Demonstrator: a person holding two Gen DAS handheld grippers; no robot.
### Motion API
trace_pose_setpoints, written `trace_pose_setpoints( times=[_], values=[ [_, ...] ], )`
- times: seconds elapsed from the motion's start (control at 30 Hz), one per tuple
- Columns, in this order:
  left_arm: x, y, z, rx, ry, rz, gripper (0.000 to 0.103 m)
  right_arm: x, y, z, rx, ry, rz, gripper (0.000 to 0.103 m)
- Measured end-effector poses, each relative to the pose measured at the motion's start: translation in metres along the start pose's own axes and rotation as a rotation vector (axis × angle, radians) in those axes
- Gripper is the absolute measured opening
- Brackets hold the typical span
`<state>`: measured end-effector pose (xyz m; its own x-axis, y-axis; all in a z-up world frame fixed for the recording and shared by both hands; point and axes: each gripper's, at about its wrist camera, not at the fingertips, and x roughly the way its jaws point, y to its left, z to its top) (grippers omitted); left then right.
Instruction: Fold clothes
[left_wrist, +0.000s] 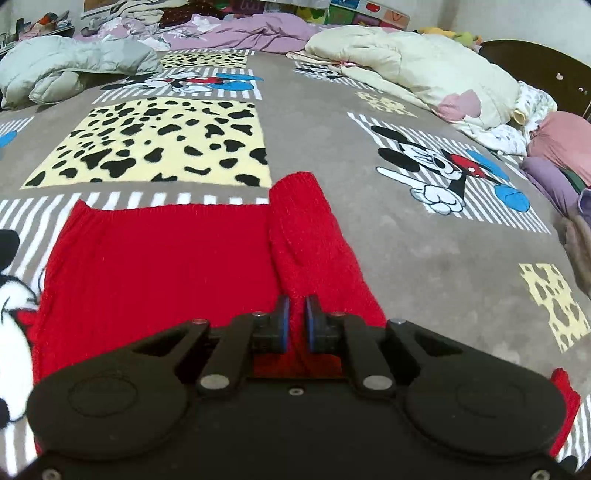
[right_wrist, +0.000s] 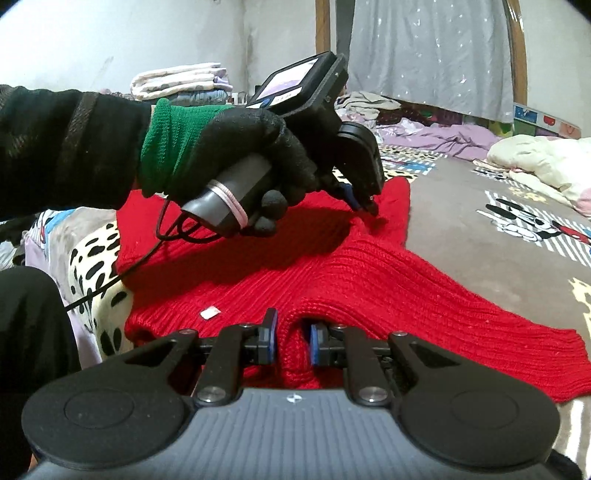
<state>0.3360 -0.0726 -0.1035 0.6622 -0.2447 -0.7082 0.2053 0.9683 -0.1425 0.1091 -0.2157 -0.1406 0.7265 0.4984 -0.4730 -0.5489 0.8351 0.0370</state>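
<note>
A red knitted sweater (left_wrist: 159, 258) lies flat on the cartoon-print bedspread (left_wrist: 325, 122). One sleeve (left_wrist: 306, 229) is folded over its right side. My left gripper (left_wrist: 297, 314) is shut on a ridge of that sleeve's fabric. In the right wrist view the sweater (right_wrist: 369, 273) spreads out ahead, a small white tag (right_wrist: 209, 313) showing on it. My right gripper (right_wrist: 292, 332) is shut on a pinched fold of knit at the near edge. The left gripper (right_wrist: 364, 205), held in a black-gloved hand (right_wrist: 255, 147), bites the sweater farther back.
Crumpled quilts and pillows ring the bed: a pale green one (left_wrist: 70, 70) far left, a cream one (left_wrist: 417, 70) far right, a lilac one (left_wrist: 240, 33) at the back. Folded clothes (left_wrist: 561, 155) pile at the right edge. A cable (right_wrist: 147, 254) trails from the left gripper's handle.
</note>
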Motion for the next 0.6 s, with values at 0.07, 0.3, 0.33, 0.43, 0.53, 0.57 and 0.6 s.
trace_pose_setpoints(
  times=[0.07, 0.3, 0.33, 0.43, 0.53, 0.57, 0.6],
  values=[
    [0.0, 0.0, 0.0, 0.02, 0.0, 0.004, 0.011, 0.0, 0.001, 0.0, 0.004, -0.001, -0.001, 0.019],
    [-0.011, -0.012, 0.019, 0.102, -0.125, 0.031, 0.017, -0.001, 0.005, -0.001, -0.009, -0.008, -0.003, 0.022],
    [-0.006, -0.013, 0.022, 0.105, -0.125, 0.029, 0.017, -0.001, 0.005, -0.001, -0.009, -0.008, -0.003, 0.022],
    [0.012, -0.018, 0.03, 0.117, -0.118, 0.026, 0.017, -0.001, 0.006, -0.002, -0.018, -0.008, -0.004, 0.025],
    [0.041, -0.019, 0.025, 0.166, -0.032, 0.043, 0.02, 0.0, 0.006, -0.002, -0.033, -0.006, -0.004, 0.026],
    [0.048, -0.019, 0.025, 0.176, -0.01, 0.048, 0.02, 0.0, 0.007, -0.003, -0.038, -0.005, -0.004, 0.027],
    [0.047, -0.019, 0.028, 0.17, -0.001, 0.05, 0.02, 0.001, 0.006, -0.003, -0.037, -0.004, -0.003, 0.027]
  ],
)
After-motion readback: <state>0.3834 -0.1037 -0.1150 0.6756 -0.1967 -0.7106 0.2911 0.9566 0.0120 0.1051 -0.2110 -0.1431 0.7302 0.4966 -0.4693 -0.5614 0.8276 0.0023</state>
